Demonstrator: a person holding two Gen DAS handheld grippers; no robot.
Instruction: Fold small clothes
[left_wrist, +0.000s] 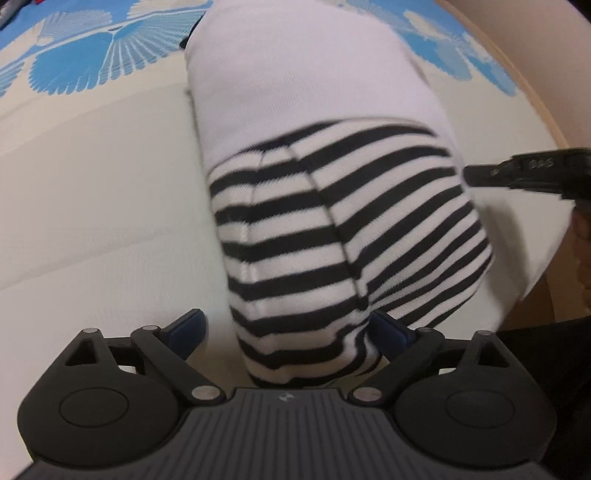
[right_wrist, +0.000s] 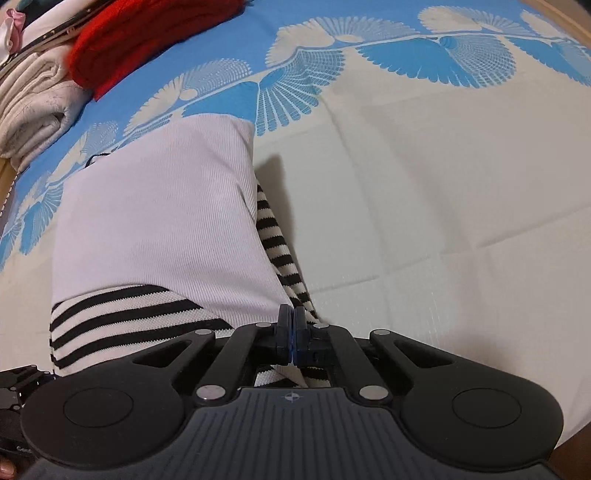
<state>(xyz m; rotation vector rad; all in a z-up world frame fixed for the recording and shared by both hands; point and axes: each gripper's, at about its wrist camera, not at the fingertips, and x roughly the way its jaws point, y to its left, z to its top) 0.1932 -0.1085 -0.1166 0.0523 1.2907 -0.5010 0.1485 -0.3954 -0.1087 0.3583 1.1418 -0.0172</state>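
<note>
Here the garment (left_wrist: 314, 177) is shown lying on the bed (left_wrist: 92, 177), its long axis running straight away from both claws: a striped part near, a plain white ribbed part beyond, ending at the blue-patterned band of the sheet (left_wrist: 81, 59).

Left: the left claw (left_wrist: 288, 332) is held at the near striped end. Its blue pads (left_wrist: 188, 330) stand apart on either side of the cloth, and the stripes bulge up between them; no clamping is visible, so the claw is judged to be spread, with the cloth merely lying within its span. Open bed is seen to its left.

Centre: the garment is nearly as wide as the gap between the two claws. Its right edge is lined by a narrow striped strip (right_wrist: 280, 254), seemingly a sleeve or a folded-under layer.

Right: the right claw (right_wrist: 292, 332) is seen with its pads pressed together at the near right edge of the garment, where the white panel meets the striped strip. Whether cloth is pinched between the pads cannot be told. A wide stretch of bare sheet lies to its right, free for movement.

Far left in the right wrist view, a red cloth (right_wrist: 147, 40) and a cream bundle (right_wrist: 33, 107) lie well apart from the garment. The bed's wooden edge (left_wrist: 509, 74) is near on the right side.

A lengthwise fold is judged likeliest, since both claws sit at the near end.
</note>
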